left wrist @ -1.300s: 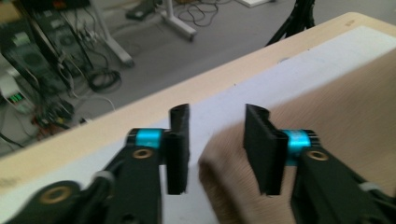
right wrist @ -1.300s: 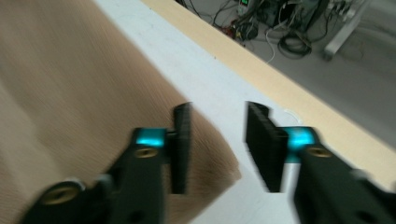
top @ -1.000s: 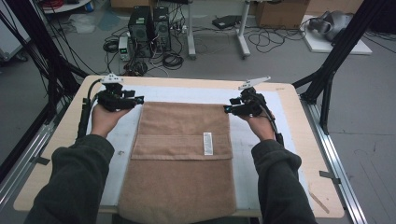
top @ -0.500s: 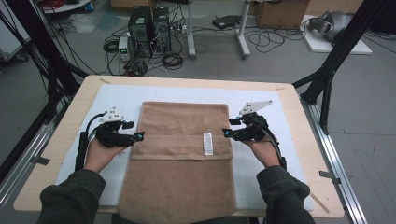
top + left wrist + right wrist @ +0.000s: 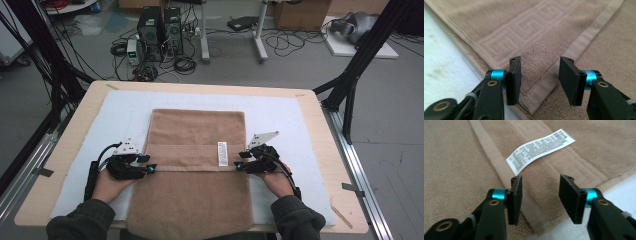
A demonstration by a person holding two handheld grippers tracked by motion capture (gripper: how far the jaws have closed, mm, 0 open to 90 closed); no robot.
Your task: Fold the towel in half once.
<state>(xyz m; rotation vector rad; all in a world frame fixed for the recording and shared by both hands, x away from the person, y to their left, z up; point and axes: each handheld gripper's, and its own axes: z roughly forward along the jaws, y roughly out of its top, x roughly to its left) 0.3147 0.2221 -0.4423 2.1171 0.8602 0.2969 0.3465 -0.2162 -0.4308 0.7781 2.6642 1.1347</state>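
High view: folded tan towel (image 5: 197,165), white label (image 5: 222,153).

1. The right gripper (image 5: 540,197) rises from the bottom of the frame, its jaws apart after just closing somewhat.
2. Brown towel (image 5: 454,170) lies beneath; its hem runs from upper left to bottom centre.
3. A white label (image 5: 539,147) lies upper centre.
4. White mat (image 5: 619,187) shows at right.

The towel (image 5: 197,165) is tan-brown, with a paler smooth hem band and a woven angular key pattern (clearest in the left gripper view). Its label (image 5: 222,153) is white with fine black print. The pad (image 5: 290,120) under it is pale blue-white, on a light wood table (image 5: 327,145)
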